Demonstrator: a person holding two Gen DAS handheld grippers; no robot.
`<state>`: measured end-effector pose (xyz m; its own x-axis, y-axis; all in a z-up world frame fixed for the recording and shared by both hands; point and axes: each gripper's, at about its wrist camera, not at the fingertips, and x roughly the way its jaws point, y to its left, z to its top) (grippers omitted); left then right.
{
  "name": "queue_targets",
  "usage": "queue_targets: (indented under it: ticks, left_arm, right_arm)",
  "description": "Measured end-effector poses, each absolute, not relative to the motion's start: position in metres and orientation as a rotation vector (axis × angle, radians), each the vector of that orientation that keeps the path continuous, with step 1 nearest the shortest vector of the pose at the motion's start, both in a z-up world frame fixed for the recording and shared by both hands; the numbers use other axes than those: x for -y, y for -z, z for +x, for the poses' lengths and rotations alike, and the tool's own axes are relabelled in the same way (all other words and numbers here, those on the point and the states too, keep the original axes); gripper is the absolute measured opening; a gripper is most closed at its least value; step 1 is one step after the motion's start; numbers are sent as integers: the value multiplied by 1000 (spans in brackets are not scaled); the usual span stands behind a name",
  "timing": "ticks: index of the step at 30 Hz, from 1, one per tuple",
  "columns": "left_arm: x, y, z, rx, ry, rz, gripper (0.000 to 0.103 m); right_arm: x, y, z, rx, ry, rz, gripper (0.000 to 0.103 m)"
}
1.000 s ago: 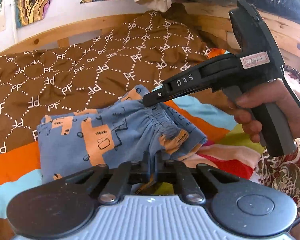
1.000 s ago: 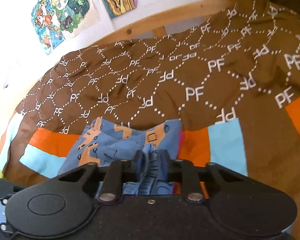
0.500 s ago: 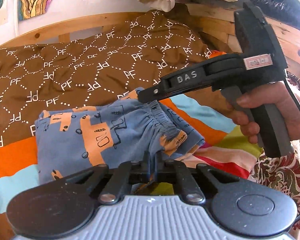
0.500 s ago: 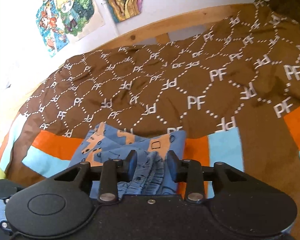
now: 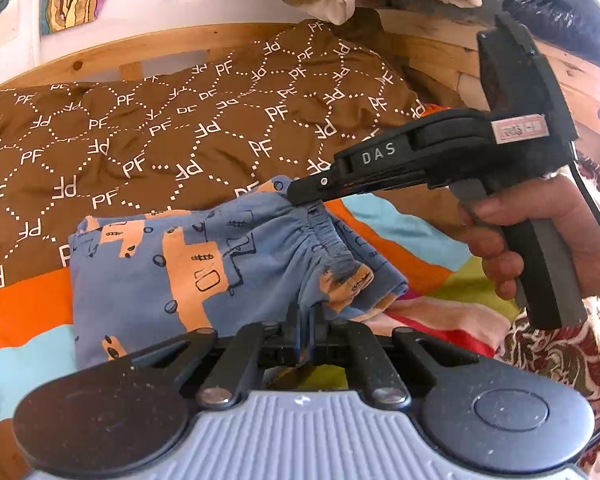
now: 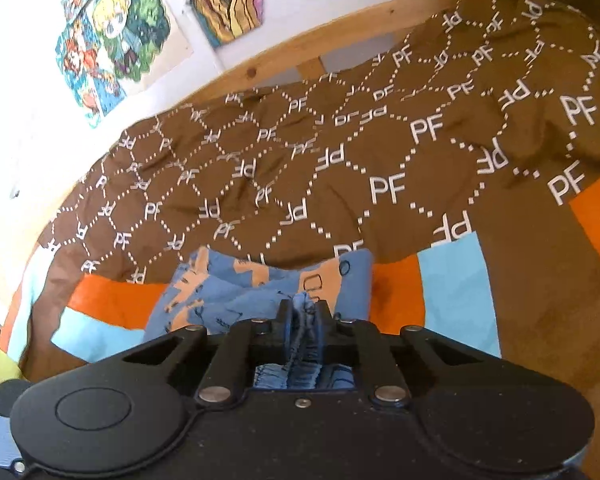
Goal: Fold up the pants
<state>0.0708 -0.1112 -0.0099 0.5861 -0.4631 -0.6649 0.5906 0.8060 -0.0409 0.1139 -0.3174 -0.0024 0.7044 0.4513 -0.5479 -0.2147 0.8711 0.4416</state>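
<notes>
the blue pants (image 5: 188, 276) lie on the patterned bedspread (image 5: 172, 136) at about 9 o'clock of the left gripper (image 5: 305, 316), which pinches a near waistband corner. the right gripper (image 6: 305, 314) is closing on the gathered waistband at 1 o'clock — likely to lift both corners for a fold.

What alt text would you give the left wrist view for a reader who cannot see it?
The left gripper is shut on an edge of blue pants with orange prints, lying on a brown "PF" patterned bedspread. The right gripper, held by a hand, has its jaws closing on the elastic waistband.
</notes>
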Motion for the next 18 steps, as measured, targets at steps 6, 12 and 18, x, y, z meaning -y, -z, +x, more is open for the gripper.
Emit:
queue_targets:
  ticks: [6,12,18]
  left_arm:
    - [114,-3,73,-701,652,155,4]
    - [126,15,80,-750,674,171,4]
    - [96,5,84,-785,707,78,48]
  right_arm:
    - [323,-18,107,-653,-347,371,10]
    - [322,-19,112,-697,-296,280,11]
    - [317,8,108,-718,-225,201,36]
